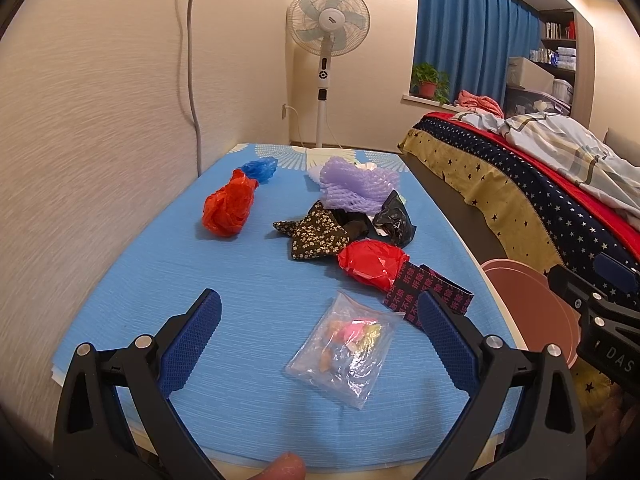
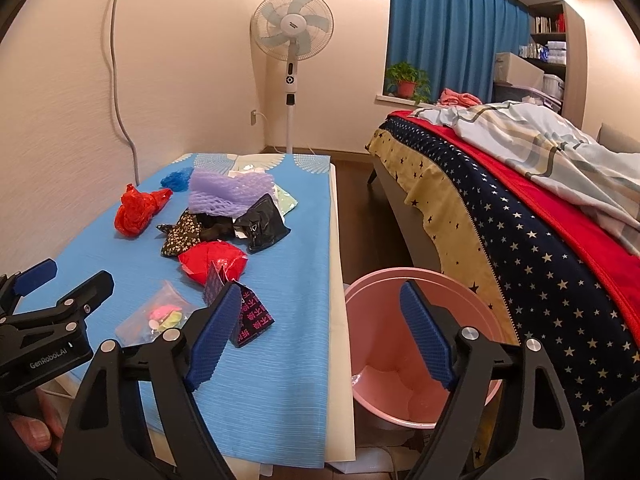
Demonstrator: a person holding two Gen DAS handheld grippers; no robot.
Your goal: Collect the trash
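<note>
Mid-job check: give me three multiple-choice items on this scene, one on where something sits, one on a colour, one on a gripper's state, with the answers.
1. Where is the pink bin?
A. On the bed
B. On the floor between table and bed
C. On the table

2. What colour is the foam netting at the far end of the pile?
A. Purple
B. Green
C. Orange

3. What is the left gripper doing?
A. Shut on the red bag
B. Shut on the clear packet
C. Open, holding nothing

Answers: 1 B, the bin stands low beside the blue table edge. 2 A, the netting is pale purple. 3 C, its jaws stand wide apart; the clear packet lies flat on the cloth, untouched.
</note>
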